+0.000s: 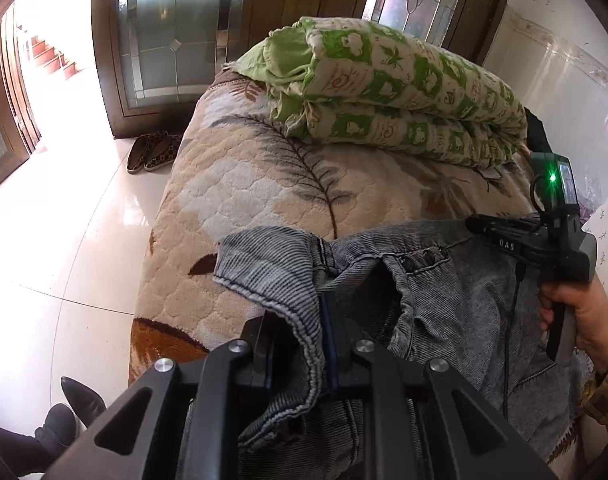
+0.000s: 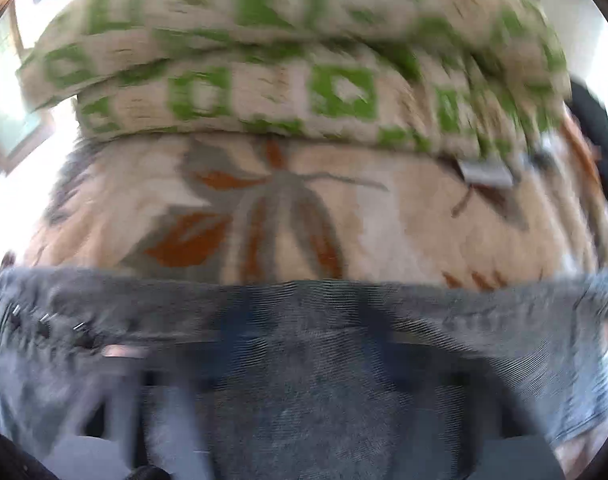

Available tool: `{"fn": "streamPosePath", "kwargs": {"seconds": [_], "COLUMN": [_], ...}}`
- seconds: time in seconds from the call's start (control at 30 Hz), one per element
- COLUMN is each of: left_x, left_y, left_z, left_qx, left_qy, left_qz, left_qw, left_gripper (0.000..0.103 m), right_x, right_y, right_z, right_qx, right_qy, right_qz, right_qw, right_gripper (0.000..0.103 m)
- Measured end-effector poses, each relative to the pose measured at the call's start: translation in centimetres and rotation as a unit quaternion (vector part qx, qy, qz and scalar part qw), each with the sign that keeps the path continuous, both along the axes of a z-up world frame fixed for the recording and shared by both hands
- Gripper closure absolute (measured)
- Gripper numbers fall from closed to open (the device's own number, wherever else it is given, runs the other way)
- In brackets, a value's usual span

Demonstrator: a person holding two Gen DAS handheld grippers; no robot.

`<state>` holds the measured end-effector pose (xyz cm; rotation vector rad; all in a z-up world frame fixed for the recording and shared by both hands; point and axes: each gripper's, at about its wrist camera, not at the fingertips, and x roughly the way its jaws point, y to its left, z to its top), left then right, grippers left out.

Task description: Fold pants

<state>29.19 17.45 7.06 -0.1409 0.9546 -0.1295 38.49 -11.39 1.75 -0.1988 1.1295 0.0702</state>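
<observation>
Pinching the jeans' waistband (image 1: 300, 312), left tool (image 1: 300, 344); right tool (image 1: 491, 232) closed, grip unclear.

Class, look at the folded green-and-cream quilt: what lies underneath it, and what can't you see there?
The quilt rests on a beige leaf-patterned bed cover, which spreads out toward the grey jeans. The cover's pattern directly beneath the quilt is hidden, and so is whatever lies under the cover.

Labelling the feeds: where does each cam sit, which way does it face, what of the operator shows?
Left wrist: on the left gripper, angled down over the bed; its fingers pinch the jeans hem; right gripper and hand at right, shoes below.
Right wrist: on the right gripper, blurred, looking down across the jeans; its own jaws unreadable.
Shared: jeans, leaf-print blanket, green quilt.
</observation>
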Motion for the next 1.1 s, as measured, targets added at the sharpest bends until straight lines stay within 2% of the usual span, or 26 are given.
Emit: {"fn": "streamPosePath", "kwargs": {"seconds": [0.07, 0.23, 0.43, 0.6, 0.77, 0.93, 1.03, 1.1], "left_x": [-0.6, -2.9, -7.7, -12.5, -17.0, -20.3, -21.4, -21.6], "left_y": [-0.1, -0.7, -1.1, -2.9, -4.2, -4.3, -4.4, -4.6], "left_z": [0.8, 3.3, 5.3, 5.1, 3.9, 2.0, 0.8, 0.4], "left_qx": [-0.007, -0.015, -0.058, -0.028, 0.015, 0.019, 0.015, 0.013], "left_qy": [-0.007, -0.03, -0.052, -0.053, -0.038, -0.021, -0.008, -0.003], "left_qz": [-0.002, -0.019, -0.036, -0.069, -0.105, -0.124, -0.124, -0.122], "left_qw": [0.9999, 0.9993, 0.9963, 0.9958, 0.9937, 0.9919, 0.9922, 0.9924], "left_gripper": [0.083, 0.083, 0.083, 0.083, 0.083, 0.082, 0.082, 0.082], "right_x": [-0.5, -3.5, -8.3, -14.0, -19.3, -26.6, -27.2, -26.0], "right_y": [-0.1, -2.9, -4.6, -6.1, -7.4, -8.0, -7.9, -8.3], "right_z": [0.4, 3.4, 7.7, 9.6, 9.5, 8.0, 6.3, 6.6], "right_qx": [0.008, 0.07, 0.129, 0.161, 0.202, 0.24, 0.245, 0.269], "right_qy": [0.001, -0.025, -0.058, -0.07, -0.06, -0.04, -0.005, -0.002], "right_qz": [0.006, -0.007, -0.007, 0.0, -0.015, -0.052, -0.069, -0.099], "right_qw": [1.0, 0.997, 0.99, 0.984, 0.977, 0.969, 0.967, 0.958], "right_gripper": [0.092, 0.094, 0.094, 0.094, 0.094, 0.094, 0.093, 0.09]}}
